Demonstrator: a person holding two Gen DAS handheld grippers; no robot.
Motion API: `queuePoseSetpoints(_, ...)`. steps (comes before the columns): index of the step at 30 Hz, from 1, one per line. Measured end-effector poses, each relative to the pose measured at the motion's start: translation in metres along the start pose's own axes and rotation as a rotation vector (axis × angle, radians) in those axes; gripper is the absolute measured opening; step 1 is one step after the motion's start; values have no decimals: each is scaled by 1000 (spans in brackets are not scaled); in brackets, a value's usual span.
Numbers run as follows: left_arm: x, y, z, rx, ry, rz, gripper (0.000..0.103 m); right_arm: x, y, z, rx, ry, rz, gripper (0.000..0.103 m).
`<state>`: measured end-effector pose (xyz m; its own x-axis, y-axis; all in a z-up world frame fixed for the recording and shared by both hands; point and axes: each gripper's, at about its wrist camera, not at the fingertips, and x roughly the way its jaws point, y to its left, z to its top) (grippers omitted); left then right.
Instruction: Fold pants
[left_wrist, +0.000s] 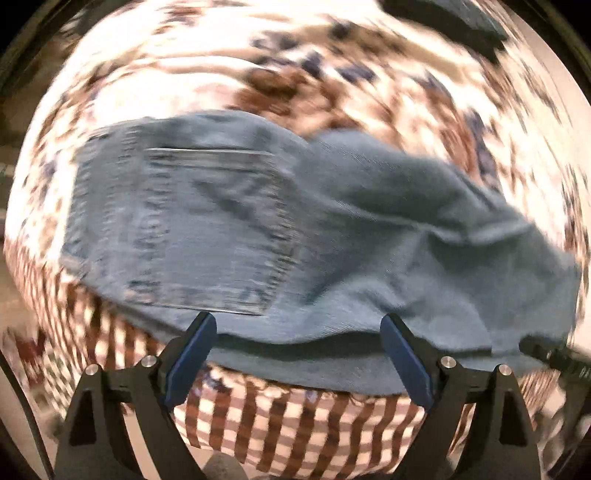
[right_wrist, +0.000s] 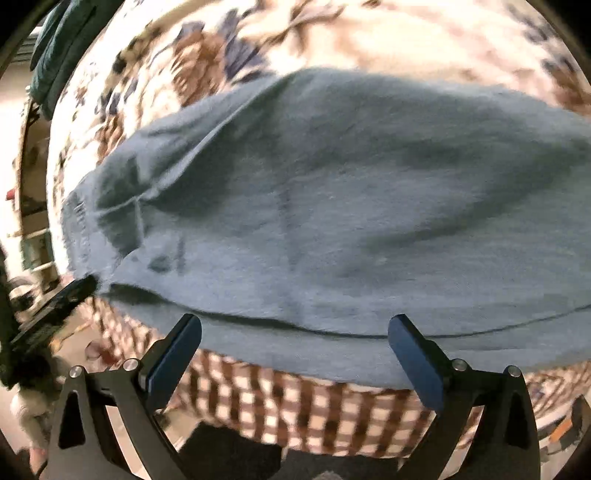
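Blue denim pants (left_wrist: 295, 229) lie folded on a bed, a back pocket (left_wrist: 207, 229) facing up on their left part. My left gripper (left_wrist: 298, 325) hangs open over the pants' near edge, its blue pads (left_wrist: 190, 354) wide apart and pressing on nothing. In the right wrist view the pants (right_wrist: 332, 206) fill the middle as smooth, creased denim. My right gripper (right_wrist: 295, 325) stands open above the same near edge, holding nothing. Each gripper shows in the other's view: the right one (left_wrist: 554, 356) at the right edge, the left one (right_wrist: 55, 314) at the left.
The bed cover is floral (left_wrist: 258, 55) with a brown checked border (left_wrist: 295, 424) falling over the near side. A dark garment (left_wrist: 450, 18) lies at the far corner, seen too as teal cloth (right_wrist: 62, 44). Floor with clutter (right_wrist: 29, 229) shows beyond the bed's left side.
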<state>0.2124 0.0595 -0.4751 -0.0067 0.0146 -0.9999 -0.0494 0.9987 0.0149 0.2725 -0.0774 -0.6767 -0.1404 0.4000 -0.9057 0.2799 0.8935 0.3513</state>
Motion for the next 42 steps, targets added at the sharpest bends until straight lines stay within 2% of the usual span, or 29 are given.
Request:
queuePoseSetpoints(4, -5, 51, -3, -216, -32, -38, 91, -19, -20, -2, 78, -85, -105, 103)
queuePoseSetpoints(6, 1, 85, -2, -366, -24, -87, 91, -19, -24, -7, 125, -115, -157, 103)
queuePoseSetpoints(9, 13, 112, 3, -525, 14, -147, 91, -17, -42, -7, 197, -140, -204, 103)
queuePoseSetpoints(13, 21, 147, -5, -631, -1, -195, 91, -7, -51, -12, 299, -156, -218, 103)
queuePoseSetpoints(16, 33, 172, -8, -712, 2, -265, 91, -2, -58, -14, 381, -157, -186, 103)
queuePoseSetpoints(19, 37, 201, -13, -816, -11, -304, 90, 1, -62, -17, 458, -165, -132, 102)
queuePoseSetpoints(22, 44, 218, -8, -862, -14, -346, 90, 4, -69, -23, 532, -171, -64, 99)
queuePoseSetpoints(24, 52, 227, -2, -889, -23, -357, 83, 3, -76, -31, 579, -184, -19, 98)
queuePoseSetpoints(26, 56, 234, -3, -905, -40, -328, 48, 4, -82, -43, 624, -201, 33, 93)
queuePoseSetpoints(28, 52, 234, -1, -876, -66, -288, 30, 5, -86, -56, 673, -219, 87, 88)
queuePoseSetpoints(31, 38, 224, -2, -779, -124, -235, 16, 7, -99, -74, 741, -253, 147, 81)
queuePoseSetpoints(34, 28, 219, -7, -675, -137, -182, 15, 4, -120, -86, 801, -288, 188, 79)
queuePoseSetpoints(38, 33, 226, -6, -693, -112, -236, 20, 16, -147, -83, 883, -335, 278, 79)
queuePoseSetpoints(39, 34, 228, -5, -705, -104, -245, 21, 19, -153, -79, 899, -343, 300, 76)
queuePoseSetpoints(40, 35, 231, -6, -719, -96, -249, 23, 23, -156, -78, 931, -349, 308, 55)
queuePoseSetpoints(41, 33, 237, -11, -735, -91, -259, 23, 27, -158, -74, 965, -349, 296, 22)
queuePoseSetpoints(42, 33, 241, -14, -753, -86, -266, 24, 25, -161, -78, 998, -361, 291, 9)
